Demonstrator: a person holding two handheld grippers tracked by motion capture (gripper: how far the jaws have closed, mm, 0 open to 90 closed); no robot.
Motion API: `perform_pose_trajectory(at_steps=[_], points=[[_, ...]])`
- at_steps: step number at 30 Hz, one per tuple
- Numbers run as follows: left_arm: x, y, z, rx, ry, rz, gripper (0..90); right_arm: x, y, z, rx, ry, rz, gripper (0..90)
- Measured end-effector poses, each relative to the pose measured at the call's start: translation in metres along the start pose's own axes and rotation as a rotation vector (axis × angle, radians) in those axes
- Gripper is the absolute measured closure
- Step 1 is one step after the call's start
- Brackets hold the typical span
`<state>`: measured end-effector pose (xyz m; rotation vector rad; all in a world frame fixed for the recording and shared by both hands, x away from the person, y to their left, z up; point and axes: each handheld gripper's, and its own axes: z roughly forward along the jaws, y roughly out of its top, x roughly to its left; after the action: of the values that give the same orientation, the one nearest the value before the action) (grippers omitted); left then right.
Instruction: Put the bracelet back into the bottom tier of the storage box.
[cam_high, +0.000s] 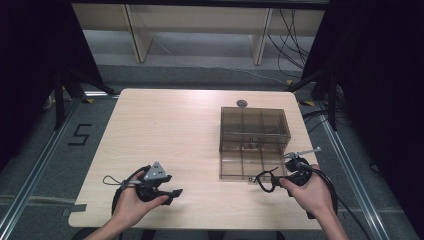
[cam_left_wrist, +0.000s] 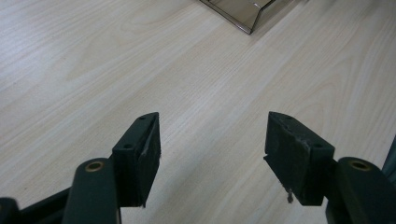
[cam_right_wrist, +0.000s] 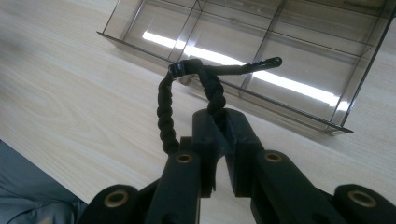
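Note:
A black braided cord loop (cam_right_wrist: 164, 116) with a small metal clasp and a thin black pin sticking out sideways hangs from my right gripper (cam_right_wrist: 219, 117), which is shut on it. In the high view the loop (cam_high: 265, 181) is held just over the near edge of a smoky clear divided box (cam_high: 255, 127), at the table's front right beside my right gripper (cam_high: 284, 179). The box's compartments (cam_right_wrist: 280, 46) lie right behind the loop. My left gripper (cam_high: 175, 193) rests low at the front left, jaws open over bare wood (cam_left_wrist: 212, 126).
The box's flat open half (cam_high: 250, 167) lies toward the person, with a small item (cam_high: 248, 146) in a middle compartment. A small dark round thing (cam_high: 242, 103) sits at the table's far edge. One box corner (cam_left_wrist: 243, 11) lies ahead of the left gripper.

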<state>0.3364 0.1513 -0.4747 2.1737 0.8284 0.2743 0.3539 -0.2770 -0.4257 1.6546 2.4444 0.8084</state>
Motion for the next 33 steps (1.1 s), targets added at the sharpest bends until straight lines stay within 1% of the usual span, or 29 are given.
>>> perform_pose_trajectory(at_steps=[2,3,5,6,7,8,9,10,12,13,14,17,18,19,20,21,22,23,25,27,29,30,31,32,33], points=[[0.0,0.0,0.0,0.001,-0.001,0.002,35.9,-0.001,0.0,-0.001,0.006,0.008,-0.005,83.7],[0.0,0.0,0.0,0.004,-0.008,0.006,35.9,-0.001,0.0,-0.001,0.003,0.005,0.004,83.7],[0.0,0.0,0.0,0.003,0.0,0.004,35.9,-0.002,0.0,-0.001,0.006,0.004,0.01,83.7],[0.0,0.0,0.0,0.001,-0.002,0.001,36.0,-0.003,0.0,-0.001,0.001,0.009,0.0,83.7],[0.0,0.0,0.0,0.003,-0.006,0.004,36.0,-0.004,0.0,-0.001,0.001,0.008,0.002,83.7],[-0.001,0.0,0.0,-0.005,-0.006,-0.013,35.9,-0.004,0.0,0.0,-0.009,0.004,0.012,83.7],[-0.001,0.0,0.001,-0.004,-0.008,-0.023,36.0,-0.004,0.0,0.0,0.0,0.002,0.011,83.7],[-0.001,0.0,0.001,-0.005,-0.008,-0.024,36.0,-0.005,0.0,0.0,-0.004,0.002,0.014,83.7],[-0.001,0.0,0.0,-0.002,-0.008,-0.018,35.9,-0.006,0.0,-0.001,-0.005,0.002,0.008,83.7],[0.0,0.0,0.0,-0.002,-0.001,-0.006,36.0,-0.006,0.0,-0.001,-0.005,0.004,0.008,83.7],[0.0,0.0,0.0,-0.002,0.0,0.002,35.9,-0.006,0.0,-0.001,-0.006,-0.002,0.02,83.7],[0.0,0.0,0.0,-0.001,-0.008,0.005,35.9,-0.007,0.0,-0.002,0.005,0.006,0.017,83.7],[0.0,0.0,0.0,-0.001,-0.008,0.004,35.9,-0.005,0.0,-0.002,0.008,0.008,0.052,83.7],[0.0,0.0,0.0,-0.001,-0.009,0.004,35.9,-0.009,0.0,-0.002,0.006,-0.001,0.024,83.7],[-0.001,0.0,0.0,0.0,-0.01,0.0,35.9,-0.006,0.0,-0.001,0.007,-0.002,0.07,83.7],[-0.001,0.0,0.0,-0.001,-0.012,-0.001,35.8,-0.005,-0.001,0.0,-0.008,-0.005,0.082,83.7],[-0.001,0.0,0.0,-0.001,-0.014,0.004,35.8,-0.007,0.0,-0.001,0.005,-0.003,0.065,83.7],[-0.001,-0.001,-0.001,0.002,-0.015,0.0,35.8,-0.01,0.001,-0.003,0.023,0.006,0.056,83.7],[-0.001,-0.001,0.0,0.002,-0.018,0.001,35.8,-0.011,0.002,-0.002,0.014,-0.006,0.048,83.7],[-0.001,-0.001,-0.001,0.001,-0.018,-0.001,35.8,-0.012,0.003,-0.003,0.021,-0.002,0.06,83.7],[0.0,-0.001,-0.001,0.0,-0.019,-0.004,35.7,-0.012,0.004,-0.004,0.022,-0.01,0.069,83.7],[-0.001,-0.001,-0.001,-0.006,-0.018,-0.012,35.7,-0.014,0.004,-0.004,0.02,-0.014,0.052,83.7],[0.0,-0.001,-0.001,0.003,-0.009,-0.007,35.8,-0.014,0.004,-0.004,0.022,-0.015,0.059,83.7],[-0.001,-0.001,-0.002,0.001,-0.018,-0.019,35.7,-0.014,0.005,-0.004,0.023,-0.008,0.058,83.7],[-0.001,-0.001,-0.002,-0.003,-0.018,-0.026,35.7,-0.016,0.005,-0.004,0.027,-0.016,0.054,83.7]])
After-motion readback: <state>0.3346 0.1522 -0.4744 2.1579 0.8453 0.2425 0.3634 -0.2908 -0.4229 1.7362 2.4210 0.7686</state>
